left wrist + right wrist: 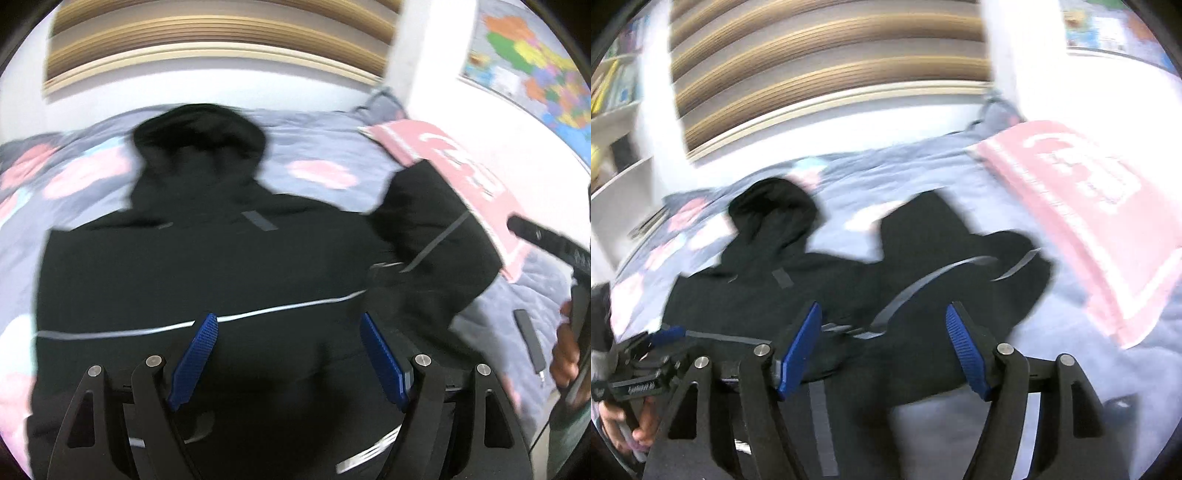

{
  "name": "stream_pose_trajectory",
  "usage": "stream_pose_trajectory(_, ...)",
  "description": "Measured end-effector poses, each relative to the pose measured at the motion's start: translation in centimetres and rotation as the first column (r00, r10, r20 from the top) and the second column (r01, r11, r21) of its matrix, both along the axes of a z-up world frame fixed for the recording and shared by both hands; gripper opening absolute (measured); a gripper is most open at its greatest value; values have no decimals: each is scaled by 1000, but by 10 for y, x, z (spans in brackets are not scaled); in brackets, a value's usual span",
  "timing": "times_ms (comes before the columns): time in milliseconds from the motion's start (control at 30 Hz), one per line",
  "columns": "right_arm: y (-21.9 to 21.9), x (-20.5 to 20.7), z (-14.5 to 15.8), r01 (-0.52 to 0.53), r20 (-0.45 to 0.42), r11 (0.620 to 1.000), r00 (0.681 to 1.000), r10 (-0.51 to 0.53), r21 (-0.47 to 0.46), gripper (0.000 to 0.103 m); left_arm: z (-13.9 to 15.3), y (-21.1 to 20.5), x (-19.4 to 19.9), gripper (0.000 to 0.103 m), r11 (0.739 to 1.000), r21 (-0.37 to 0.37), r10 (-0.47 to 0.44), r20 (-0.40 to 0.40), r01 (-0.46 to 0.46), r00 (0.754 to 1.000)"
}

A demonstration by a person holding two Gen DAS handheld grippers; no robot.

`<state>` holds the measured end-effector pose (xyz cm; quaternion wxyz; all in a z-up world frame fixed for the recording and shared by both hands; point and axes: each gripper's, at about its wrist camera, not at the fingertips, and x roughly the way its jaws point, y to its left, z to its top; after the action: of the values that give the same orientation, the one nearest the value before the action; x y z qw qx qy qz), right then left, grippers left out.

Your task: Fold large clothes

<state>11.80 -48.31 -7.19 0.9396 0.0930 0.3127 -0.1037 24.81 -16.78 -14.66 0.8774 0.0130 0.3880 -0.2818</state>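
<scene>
Bedding in grey-blue with pink cloud-like patches, the quilt, covers the work surface in both views. Behind it runs a white wall with a band of tan horizontal slats. A coloured map poster hangs on the wall at the right of the left wrist view; its lettering is too blurred to read. A shelf unit with coloured items shows at the left edge of the right wrist view.

A black hooded jacket lies spread flat on the quilt, hood toward the wall. A thin pale stripe crosses the body, and a small grey rectangular patch sits below the hood; no writing on it is legible. One sleeve is bent inward at the jacket's right side, with a grey stripe along it.

A pink folded textile with white printed characters rests on the quilt beside that sleeve, touching or overlapping its upper edge. The characters are motion-blurred and cannot be read.

Left gripper: blue-padded fingers spread wide apart, nothing between them, positioned over the jacket's lower body. Whether the pads touch the fabric cannot be told.

Right gripper: fingers likewise spread apart and empty, over the jacket near the folded sleeve. Its black body and the holding hand show at the right edge of the left wrist view.

Both frames are blurred.
</scene>
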Motion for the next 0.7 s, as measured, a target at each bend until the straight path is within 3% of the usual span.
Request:
stream_pose_trajectory(133,-87,2,-11,99,-39,993,995,-97,65,73,-11,-66,-2,80,998,12,-62,2,62,998)
stream_pose_trajectory(333,-193,17,-62,195,-130,957,977,-170,216,77,-37,-138,18,80,1000,6,-20,19,20,1000)
stream_pose_trajectory(467,-227,44,-95,188,-157,930,977,-144,315,82,-84,-160,40,80,999,48,10,-73,-6,997)
stream_pose_trajectory(500,-231,50,-102,190,-159,925,977,-145,328,84,-94,-160,40,80,998,55,16,-58,-12,998)
stream_pose_trajectory(633,-245,77,-124,210,-170,907,973,-157,364,86,-95,-162,36,80,998,56,13,-28,-12,1000)
stream_pose_trajectory(700,-256,93,-144,242,-195,877,965,-174,415,86,-95,-161,35,80,998,56,14,-20,-13,1000)
